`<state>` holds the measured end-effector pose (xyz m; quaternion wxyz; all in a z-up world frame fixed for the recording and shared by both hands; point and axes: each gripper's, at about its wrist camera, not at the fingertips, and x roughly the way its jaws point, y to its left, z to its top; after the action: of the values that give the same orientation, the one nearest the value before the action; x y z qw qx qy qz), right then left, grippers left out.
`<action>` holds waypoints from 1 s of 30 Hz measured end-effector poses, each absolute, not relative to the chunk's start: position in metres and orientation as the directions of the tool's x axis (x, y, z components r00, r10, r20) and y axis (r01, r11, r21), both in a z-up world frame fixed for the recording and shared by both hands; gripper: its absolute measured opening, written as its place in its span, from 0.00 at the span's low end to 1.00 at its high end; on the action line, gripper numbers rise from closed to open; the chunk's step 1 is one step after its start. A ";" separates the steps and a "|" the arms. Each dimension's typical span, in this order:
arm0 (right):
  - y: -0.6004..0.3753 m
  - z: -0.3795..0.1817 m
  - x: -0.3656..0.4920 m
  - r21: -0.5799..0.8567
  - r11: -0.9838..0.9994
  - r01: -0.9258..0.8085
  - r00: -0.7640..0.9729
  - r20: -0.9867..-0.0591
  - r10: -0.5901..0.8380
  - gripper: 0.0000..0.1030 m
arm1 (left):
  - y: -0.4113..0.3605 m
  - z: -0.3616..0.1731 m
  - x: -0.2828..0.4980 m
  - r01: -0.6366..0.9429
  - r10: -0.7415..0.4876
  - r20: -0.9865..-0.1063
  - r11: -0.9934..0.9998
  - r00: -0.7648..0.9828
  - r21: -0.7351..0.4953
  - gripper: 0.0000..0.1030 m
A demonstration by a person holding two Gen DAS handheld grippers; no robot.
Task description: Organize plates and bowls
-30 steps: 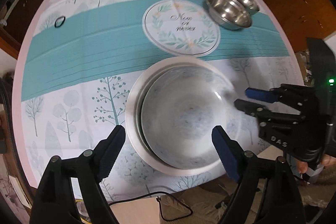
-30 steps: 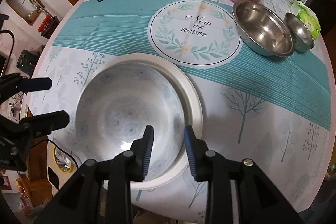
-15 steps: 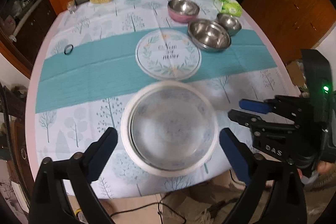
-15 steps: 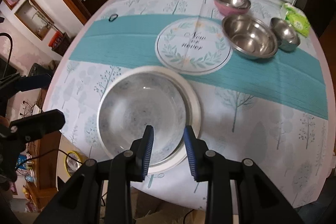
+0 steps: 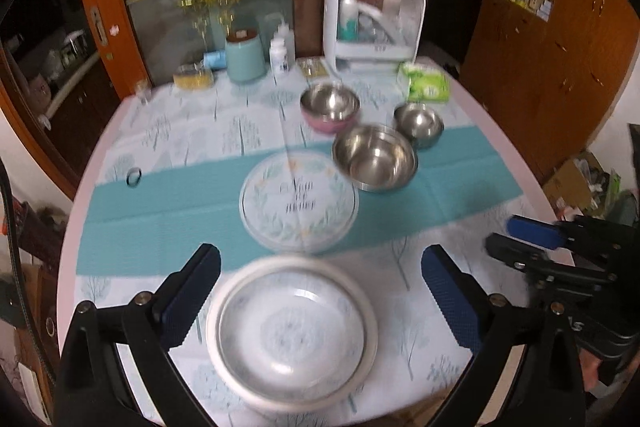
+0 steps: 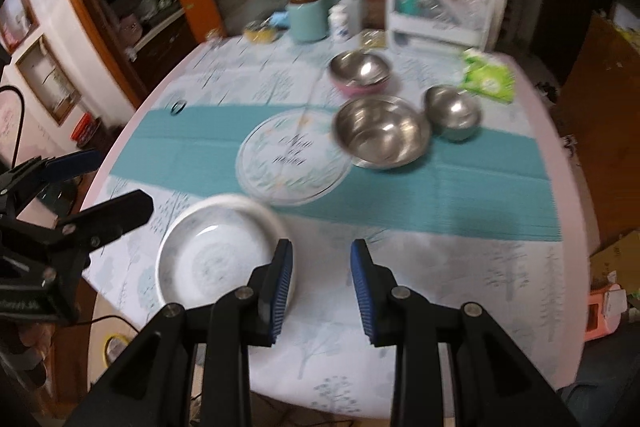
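A patterned shallow dish [image 5: 292, 335] lies nested in a white plate [image 5: 211, 323] at the table's near edge, also visible in the right wrist view as the dish [image 6: 216, 259]. My left gripper [image 5: 320, 295] hangs wide open above the stack, touching nothing. My right gripper [image 6: 320, 267] is higher and to the stack's right, its jaws a narrow gap apart and empty. Each gripper shows in the other's view: the right gripper [image 5: 504, 235], the left gripper [image 6: 122, 181]. Further back stand a large steel bowl [image 5: 374, 157], a small steel bowl [image 5: 418, 121] and a pink bowl [image 5: 330, 107] with a steel one inside.
A round printed emblem [image 5: 298, 203] marks the teal runner at mid-table. A black hair tie [image 5: 134, 177] lies left. At the far edge stand a teal canister [image 5: 245, 57], bottles, a yellow sponge, a white appliance [image 5: 374, 23] and a green pack [image 5: 426, 87]. Wooden cabinets surround the table.
Both grippers have risen and drawn back from the stacked dishes, which stay on the table. The views tilted up to show the far table. The left jaws spread wider.
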<state>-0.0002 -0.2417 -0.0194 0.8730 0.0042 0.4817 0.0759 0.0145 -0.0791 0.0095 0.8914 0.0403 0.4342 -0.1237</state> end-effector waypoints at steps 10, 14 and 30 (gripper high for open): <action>-0.309 0.008 0.028 0.021 1.000 -0.004 0.620 -0.785 0.019 0.51 | -0.114 0.012 0.080 0.218 -0.192 -0.746 0.974 0.637 -0.065 0.99; -0.326 -0.006 0.064 0.033 0.999 0.017 0.589 -0.808 0.017 0.51 | -0.129 -0.014 0.130 0.200 -0.176 -0.782 0.977 0.598 -0.067 0.99; -0.346 -0.125 0.220 0.165 0.980 0.108 0.323 -0.938 0.122 0.51 | -0.151 -0.159 0.281 0.207 -0.337 -0.905 0.935 0.259 -0.289 0.94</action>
<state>0.2198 -0.3457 -0.1253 0.8073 0.0990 0.5817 0.0045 0.2806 -0.1508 -0.1594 0.7913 -0.0555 0.5841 -0.1718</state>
